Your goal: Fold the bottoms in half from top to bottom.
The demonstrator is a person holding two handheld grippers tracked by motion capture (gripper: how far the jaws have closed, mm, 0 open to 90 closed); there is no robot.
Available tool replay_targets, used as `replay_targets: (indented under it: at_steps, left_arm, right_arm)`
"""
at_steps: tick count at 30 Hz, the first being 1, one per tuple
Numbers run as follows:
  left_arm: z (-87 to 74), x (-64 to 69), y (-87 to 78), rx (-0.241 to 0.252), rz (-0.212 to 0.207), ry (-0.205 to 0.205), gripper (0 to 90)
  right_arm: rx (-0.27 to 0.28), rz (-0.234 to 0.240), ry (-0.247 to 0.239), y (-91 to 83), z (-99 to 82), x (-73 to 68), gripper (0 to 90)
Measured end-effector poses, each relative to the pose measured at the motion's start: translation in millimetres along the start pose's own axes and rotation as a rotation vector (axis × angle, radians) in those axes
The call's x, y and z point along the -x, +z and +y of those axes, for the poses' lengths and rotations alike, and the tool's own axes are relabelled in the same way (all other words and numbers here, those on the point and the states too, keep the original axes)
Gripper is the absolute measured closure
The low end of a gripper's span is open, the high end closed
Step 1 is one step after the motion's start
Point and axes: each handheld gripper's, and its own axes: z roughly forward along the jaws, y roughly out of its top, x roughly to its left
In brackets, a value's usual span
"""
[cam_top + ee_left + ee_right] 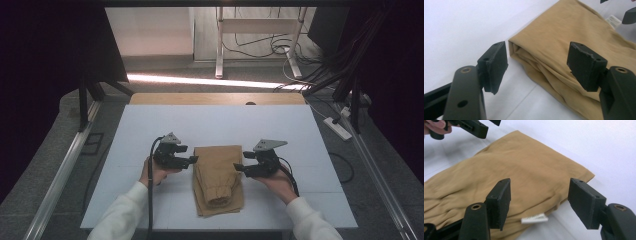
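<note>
a tan folded cloth [218, 177] lay on the white table [150, 130], right between the two claws. it looked like small trousers folded up, with a rolled cuff at the end close to the person.

the left claw [192, 161] sat just beside the left edge of the cloth. its jaws stood wide apart and held nothing. in the left gripper view the folded corner of the cloth [554, 55] lay just past the pads [495, 63], between them but not touching.

the right claw [239, 161] sat just beside the right edge. its jaws were wide too, with nothing in them. in the right gripper view the cloth [524, 170] spread out in front of that claw, and a little white tag [534, 218] poked out from under the edge, low between the jaws.

the job in hand looked like taking hold of both sides of the far end, for one more fold or to lift it.

to do it well, i think each claw should slide in low, so one jaw went under all the layers and the other stayed on top. both should pinch at the same spot along the edge, so the fold stayed straight. a pinch on only the top layer could pull the pile open. the right claw should grab cloth, not the tag.
</note>
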Motion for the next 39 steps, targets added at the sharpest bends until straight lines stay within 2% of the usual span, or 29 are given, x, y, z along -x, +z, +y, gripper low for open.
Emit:
replay_targets:
  at_steps: [7,12,19,22,26,30,39]
  left_arm:
    - [5.5,-5.7,10.4,-0.019,0.005,-0.015,30.8]
    - [11.7,-14.5,18.4,-0.029,0.011,-0.035,29.4]
    - [18.9,-22.6,28.7,-0.039,0.024,-0.056,25.9]
    - [21.7,-25.3,31.7,-0.034,0.011,-0.071,25.0]
    - [23.8,-27.4,37.8,-0.049,-0.010,-0.075,23.3]
    - [22.9,-26.9,45.5,-0.077,-0.026,-0.073,22.1]
    - [18.0,-30.1,50.2,-0.115,-0.069,-0.091,24.0]
  right_arm:
    - [-0.024,-0.011,0.013,17.2,7.6,10.1,34.8]
    - [-0.033,-0.029,0.024,26.9,11.4,16.3,33.7]
    - [-0.040,-0.033,0.054,37.4,16.4,33.0,30.7]
    - [-0.049,-0.028,0.068,40.4,19.7,40.5,29.0]
    - [-0.049,-0.031,0.075,47.0,21.3,46.6,28.7]
    - [-0.074,-0.014,0.092,51.8,19.7,52.0,27.6]
    - [-0.122,0.034,0.128,59.4,14.0,54.6,27.1]
